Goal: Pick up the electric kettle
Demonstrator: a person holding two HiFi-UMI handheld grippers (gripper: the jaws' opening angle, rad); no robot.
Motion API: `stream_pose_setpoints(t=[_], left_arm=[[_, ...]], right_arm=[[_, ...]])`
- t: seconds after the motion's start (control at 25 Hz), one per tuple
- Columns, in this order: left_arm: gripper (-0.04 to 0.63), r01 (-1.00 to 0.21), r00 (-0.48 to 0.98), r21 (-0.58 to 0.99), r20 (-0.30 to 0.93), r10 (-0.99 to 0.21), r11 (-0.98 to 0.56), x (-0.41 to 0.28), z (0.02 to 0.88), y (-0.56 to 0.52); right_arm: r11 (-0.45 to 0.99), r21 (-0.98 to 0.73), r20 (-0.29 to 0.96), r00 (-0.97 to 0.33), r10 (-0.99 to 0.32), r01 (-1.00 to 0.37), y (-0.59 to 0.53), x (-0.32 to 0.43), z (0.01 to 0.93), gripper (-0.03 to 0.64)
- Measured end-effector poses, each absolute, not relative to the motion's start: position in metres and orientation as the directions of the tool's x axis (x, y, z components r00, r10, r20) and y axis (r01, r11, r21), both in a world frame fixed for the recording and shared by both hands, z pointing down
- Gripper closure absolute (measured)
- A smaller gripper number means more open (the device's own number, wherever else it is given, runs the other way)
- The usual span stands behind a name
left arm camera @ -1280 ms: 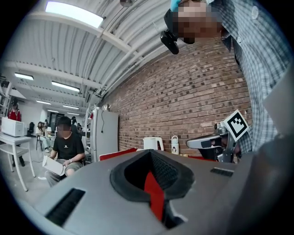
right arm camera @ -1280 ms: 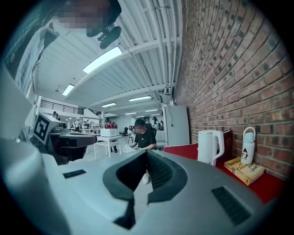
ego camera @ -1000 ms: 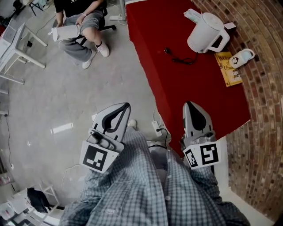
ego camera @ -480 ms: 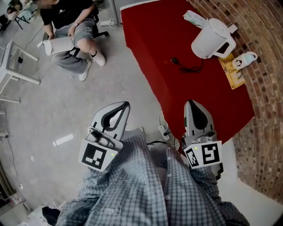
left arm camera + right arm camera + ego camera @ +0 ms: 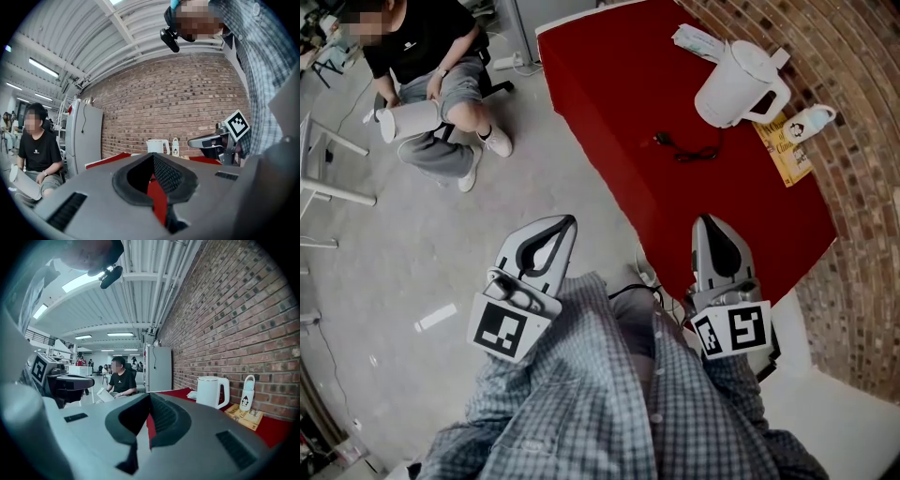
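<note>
The white electric kettle (image 5: 736,84) stands upright at the far end of the red table (image 5: 609,84), handle toward the brick wall. It shows small and distant in the left gripper view (image 5: 157,146) and larger in the right gripper view (image 5: 212,391). My left gripper (image 5: 565,225) hangs over the floor beside the table, shut and empty. At the table's near edge my right gripper (image 5: 705,222) is shut too, holding nothing. Both are far short of the kettle.
A black cable (image 5: 689,150) lies in front of the kettle. A yellow book (image 5: 783,145) and a small penguin bottle (image 5: 811,122) sit by the brick wall (image 5: 862,187). A tissue pack (image 5: 698,42) lies behind. A seated person (image 5: 431,66) holds a white cylinder.
Both grippers stay shut and empty. The floor has slid past under them, and the seated person now sits further left in the head view. The kettle has not moved on the table.
</note>
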State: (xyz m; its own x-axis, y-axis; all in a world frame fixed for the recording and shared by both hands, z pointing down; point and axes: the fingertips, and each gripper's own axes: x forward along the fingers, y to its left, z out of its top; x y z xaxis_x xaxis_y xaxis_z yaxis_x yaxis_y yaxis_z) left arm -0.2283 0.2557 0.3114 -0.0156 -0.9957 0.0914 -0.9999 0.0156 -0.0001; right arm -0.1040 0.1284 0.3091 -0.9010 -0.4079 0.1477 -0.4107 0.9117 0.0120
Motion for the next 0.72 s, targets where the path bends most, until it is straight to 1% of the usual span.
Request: stream_pose_setpoints(t=[0.28,0.4,0.72], left_arm=[[0.594,-0.999,0.038,0.014,0.099,-0.994,-0.037,-0.237,0.313,0.219],[0.595,-0.998,0.062,0.012,0.089,-0.994,-0.062,-0.239,0.312,0.194],[0.594,-0.993,0.119,0.0,0.114,-0.986,-0.12,-0.256,0.321,0.11]], right_arm=[[0.883,-0.011,0.151,-0.873,-0.463,-0.47,0.097,-0.105,0.313,0.611],[0.874,-0.014,0.157,-0.864,-0.479,-0.487,0.076,-0.106,0.314,0.611],[0.858,-0.013,0.145,-0.85,-0.507,-0.514,-0.001,-0.127,0.314,0.611]])
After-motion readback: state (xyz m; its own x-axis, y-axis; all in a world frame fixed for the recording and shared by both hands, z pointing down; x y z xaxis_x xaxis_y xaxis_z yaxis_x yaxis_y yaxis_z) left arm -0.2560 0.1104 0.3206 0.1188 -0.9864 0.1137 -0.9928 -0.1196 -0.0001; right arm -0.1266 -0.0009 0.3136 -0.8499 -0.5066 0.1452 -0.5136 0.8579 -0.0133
